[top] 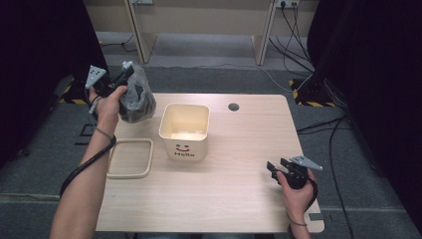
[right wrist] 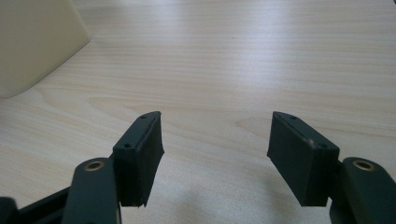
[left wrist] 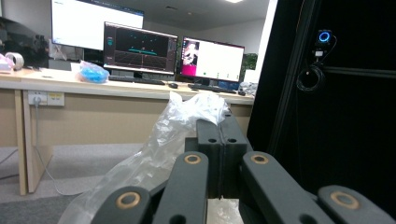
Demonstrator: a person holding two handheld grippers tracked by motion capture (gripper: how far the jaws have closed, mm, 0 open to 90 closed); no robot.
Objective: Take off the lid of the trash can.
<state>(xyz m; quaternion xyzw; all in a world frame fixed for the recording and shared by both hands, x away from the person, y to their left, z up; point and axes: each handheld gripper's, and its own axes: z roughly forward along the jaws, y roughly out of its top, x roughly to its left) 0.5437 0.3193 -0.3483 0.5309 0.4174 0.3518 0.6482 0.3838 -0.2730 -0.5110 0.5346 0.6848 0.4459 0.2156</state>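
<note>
Grey carpet surrounds a pale wooden table [top: 239, 199], with cables trailing across the floor toward sockets at one o'clock of the high view. Near the table's middle stands a cream square bin [top: 184, 130], open at the top, its near wall printed with a red smiling face and the red word "Hello". Just beside it, at about eight o'clock from it, a cream square frame [top: 130, 158] lies flat on the wood. At ten o'clock of the high view, the left gripper [top: 125, 69] is held up over the table's far left corner, its jaws pressed together on the gathered top of a clear plastic bag [top: 135, 97], which hangs crumpled beside the person's hand and apart from the bin. From the left gripper view the same bag [left wrist: 163, 144] spills to the left of the closed jaws, and behind it a long desk [left wrist: 93, 88] carries several lit monitors [left wrist: 140, 49] whose writing is too small to read. At four o'clock of the high view, the right gripper [top: 272, 169] sits low over the near right part of the table, well apart from the bin. Its own view shows the jaws spread wide with only bare wood between them, and a corner of the bin at ten o'clock.
</note>
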